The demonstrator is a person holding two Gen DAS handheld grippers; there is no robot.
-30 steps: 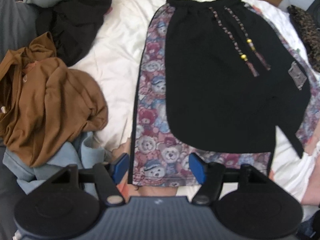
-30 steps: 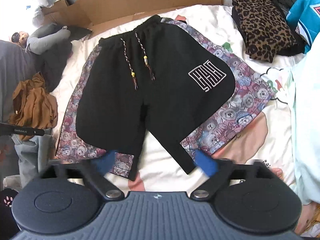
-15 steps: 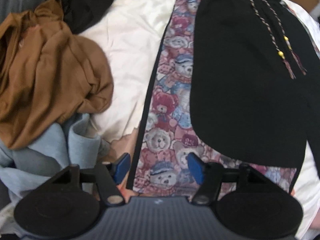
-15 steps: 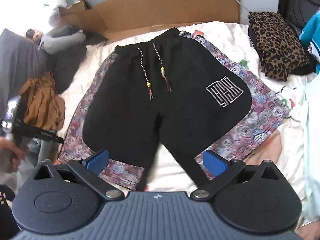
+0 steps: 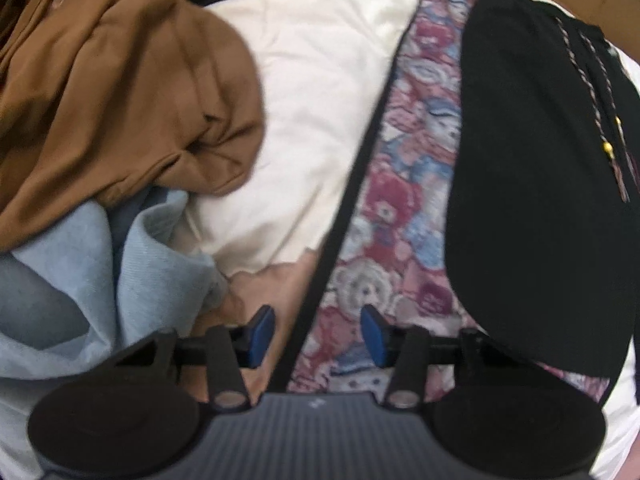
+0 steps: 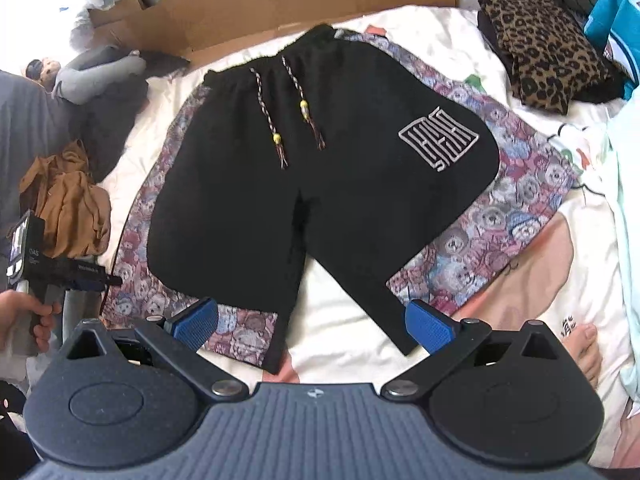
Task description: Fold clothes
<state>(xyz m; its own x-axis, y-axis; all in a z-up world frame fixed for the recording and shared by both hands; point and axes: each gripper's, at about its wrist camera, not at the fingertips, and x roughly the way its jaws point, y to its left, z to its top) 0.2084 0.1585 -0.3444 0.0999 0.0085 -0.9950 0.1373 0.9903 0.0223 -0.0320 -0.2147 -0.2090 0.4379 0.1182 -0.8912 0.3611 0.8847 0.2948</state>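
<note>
**Left gripper closing on hem corner of shorts**

Black fabric shorts with teddy-bear print side panels (image 6: 320,184) lie flat and spread on the cream bedsheet (image 5: 320,80), waistband at 12 o'clock, leg hems at 6 in the right wrist view. Twisted drawcords with yellow beads (image 6: 288,120) hang at centre; a grey maze-like patch (image 6: 438,138) sits at 2 o'clock.

Handling: likely soft, light, limp cloth that will sag and drag when lifted. Best taken at hem corners or the waistband edge, pinching both layers.

Left gripper (image 5: 318,334) points down over the black-trimmed outer edge of the bear panel (image 5: 400,216); jaws about half open and closing, trim between the blue pads, not yet pinched. Right gripper (image 6: 314,322) hangs wide open above the leg hems, holding nothing.

Crumpled brown garment (image 5: 120,80) and pale blue garment (image 5: 80,264) lie at 9–10 o'clock.
</note>
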